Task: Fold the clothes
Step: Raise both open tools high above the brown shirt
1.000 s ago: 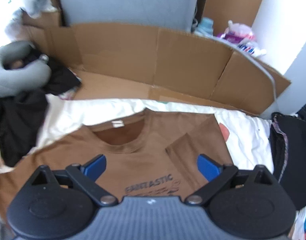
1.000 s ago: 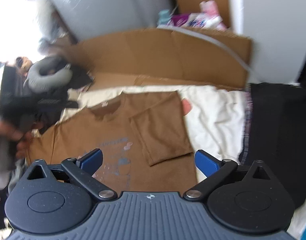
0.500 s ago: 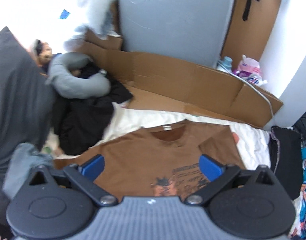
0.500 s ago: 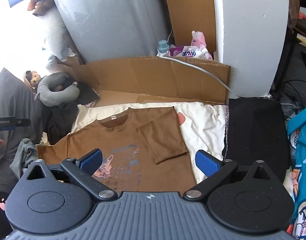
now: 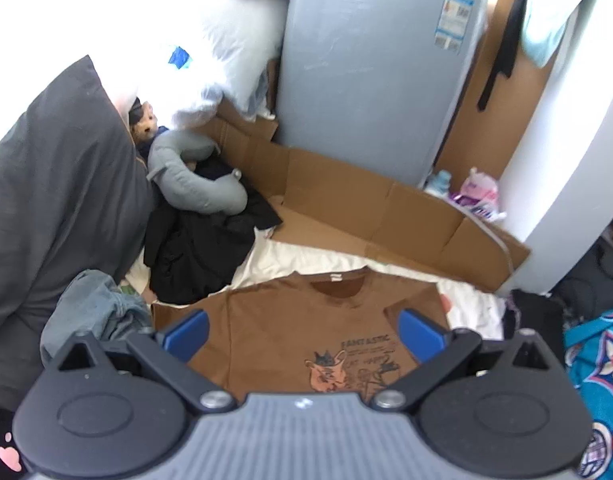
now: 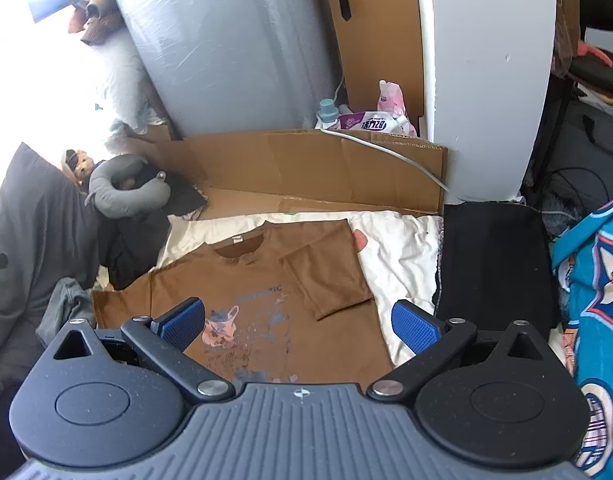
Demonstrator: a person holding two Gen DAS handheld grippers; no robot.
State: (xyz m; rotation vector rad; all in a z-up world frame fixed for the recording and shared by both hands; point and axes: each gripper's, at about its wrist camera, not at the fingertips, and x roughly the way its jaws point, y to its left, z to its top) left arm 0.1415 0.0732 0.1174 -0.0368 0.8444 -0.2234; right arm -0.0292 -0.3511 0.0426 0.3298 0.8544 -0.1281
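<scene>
two grippers above brown t-shirt [image 6: 266, 292], fingers [image 6: 184, 318] spread wide

Brown T-shirt [image 5: 290, 332]: chest print headed "FANTASTIC", smaller lines beneath it illegible. Purple-and-white pouch [image 6: 366, 123] behind the cardboard: blue lettering, unclear. Grey wrapped appliance [image 5: 370, 80]: label sticker, print too small to read.

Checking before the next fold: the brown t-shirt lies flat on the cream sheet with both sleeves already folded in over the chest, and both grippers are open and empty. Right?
Not quite. Only one sleeve of the brown t-shirt is folded in; the other sleeve lies spread out, as the right wrist view shows. The rest holds: cream sheet, left gripper and right gripper open, empty.
</scene>
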